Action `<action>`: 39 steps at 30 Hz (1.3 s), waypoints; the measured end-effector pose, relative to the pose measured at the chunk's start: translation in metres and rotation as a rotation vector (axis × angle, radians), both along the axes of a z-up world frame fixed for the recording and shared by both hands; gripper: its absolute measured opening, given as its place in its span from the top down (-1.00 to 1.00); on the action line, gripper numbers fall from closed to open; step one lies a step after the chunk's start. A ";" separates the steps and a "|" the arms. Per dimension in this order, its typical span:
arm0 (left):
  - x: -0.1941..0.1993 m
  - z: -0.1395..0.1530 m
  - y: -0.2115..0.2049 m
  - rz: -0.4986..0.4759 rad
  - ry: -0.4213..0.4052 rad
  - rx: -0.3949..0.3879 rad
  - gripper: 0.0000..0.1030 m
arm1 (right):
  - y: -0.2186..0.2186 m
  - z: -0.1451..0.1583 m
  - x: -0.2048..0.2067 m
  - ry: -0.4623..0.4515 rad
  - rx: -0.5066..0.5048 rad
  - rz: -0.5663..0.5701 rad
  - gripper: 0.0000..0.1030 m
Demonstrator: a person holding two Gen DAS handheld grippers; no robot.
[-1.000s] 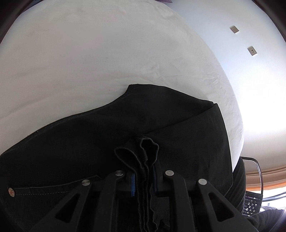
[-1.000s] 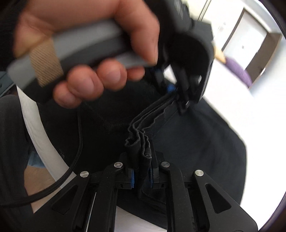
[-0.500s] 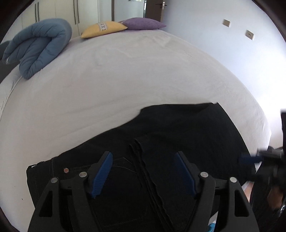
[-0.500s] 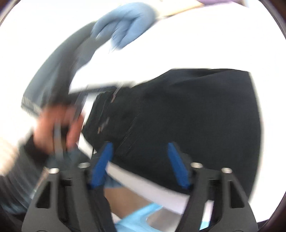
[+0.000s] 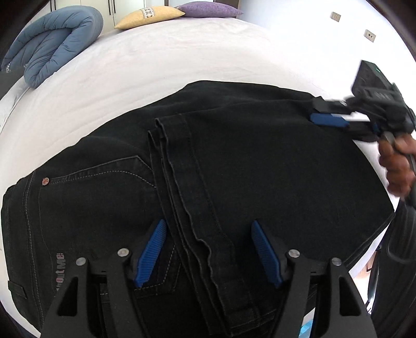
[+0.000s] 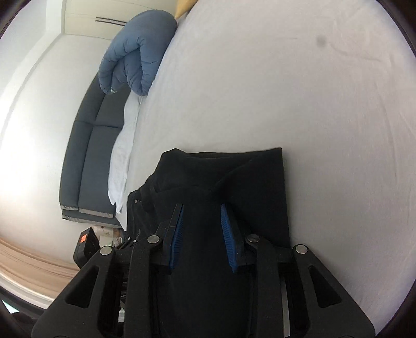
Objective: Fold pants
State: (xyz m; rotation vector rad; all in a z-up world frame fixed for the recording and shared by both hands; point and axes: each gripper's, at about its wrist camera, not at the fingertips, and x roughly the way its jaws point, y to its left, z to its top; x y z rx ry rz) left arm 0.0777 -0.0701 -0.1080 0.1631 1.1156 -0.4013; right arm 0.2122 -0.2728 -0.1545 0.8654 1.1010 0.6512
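Observation:
The black pants (image 5: 260,156) lie folded on the white bed (image 5: 182,52), their leg hems laid across the seat by the back pocket. My left gripper (image 5: 208,223) hovers over the hems; its jaws are wide and closing a little, the hems lie below the gap and the pads do not press them. My right gripper (image 5: 330,114), held by a hand (image 5: 397,166), is at the pants' right edge. In the right wrist view its jaws (image 6: 202,208) are closing with black cloth (image 6: 260,182) in the gap, and the pads (image 6: 179,234) are still apart.
A rolled blue duvet (image 5: 52,39) lies at the bed's far left, with a yellow pillow (image 5: 148,15) and a purple pillow (image 5: 208,9) at the head. A dark sofa (image 6: 88,156) stands beside the bed. White sheet surrounds the pants.
Both grippers have let go of the bunched hems, which now lie flat on the pants. The left one drew back; the right one swung to the pants' right edge and rolled.

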 end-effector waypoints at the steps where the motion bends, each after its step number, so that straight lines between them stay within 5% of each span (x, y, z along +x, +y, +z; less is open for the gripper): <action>1: -0.001 -0.001 0.000 0.002 -0.005 -0.001 -0.38 | 0.010 -0.011 0.003 -0.005 -0.013 0.021 0.49; 10: -0.010 0.000 0.018 0.020 -0.031 -0.037 -0.39 | 0.052 -0.031 -0.127 -0.039 -0.030 0.085 0.49; 14: -0.014 0.001 0.022 0.034 -0.041 -0.054 -0.43 | 0.061 -0.009 -0.140 -0.064 -0.080 0.056 0.48; 18: -0.019 0.007 0.031 0.077 -0.054 -0.111 -0.45 | 0.068 0.024 -0.139 -0.158 -0.015 0.024 0.44; 21: -0.033 0.031 0.068 0.218 -0.106 -0.262 -0.45 | 0.083 -0.023 -0.118 0.011 -0.182 0.052 0.45; 23: -0.051 0.047 0.106 0.349 -0.171 -0.344 -0.50 | 0.081 -0.019 -0.119 -0.018 -0.162 0.026 0.51; 25: -0.073 0.058 0.151 0.497 -0.231 -0.436 -0.82 | 0.082 -0.011 -0.120 -0.005 -0.148 0.017 0.46; 27: -0.094 0.061 0.198 0.652 -0.265 -0.526 -0.91 | 0.082 -0.001 -0.122 -0.015 -0.092 -0.001 0.45; 33: -0.137 0.034 0.302 0.991 -0.211 -0.808 -0.91 | 0.103 0.005 -0.115 -0.029 0.079 -0.035 0.45; 37: -0.144 0.001 0.320 1.105 -0.120 -0.950 -0.90 | 0.118 0.007 -0.106 0.000 0.087 -0.011 0.45; 39: -0.144 -0.002 0.319 1.101 -0.127 -0.946 -0.90 | 0.120 0.011 -0.105 -0.010 0.089 0.001 0.45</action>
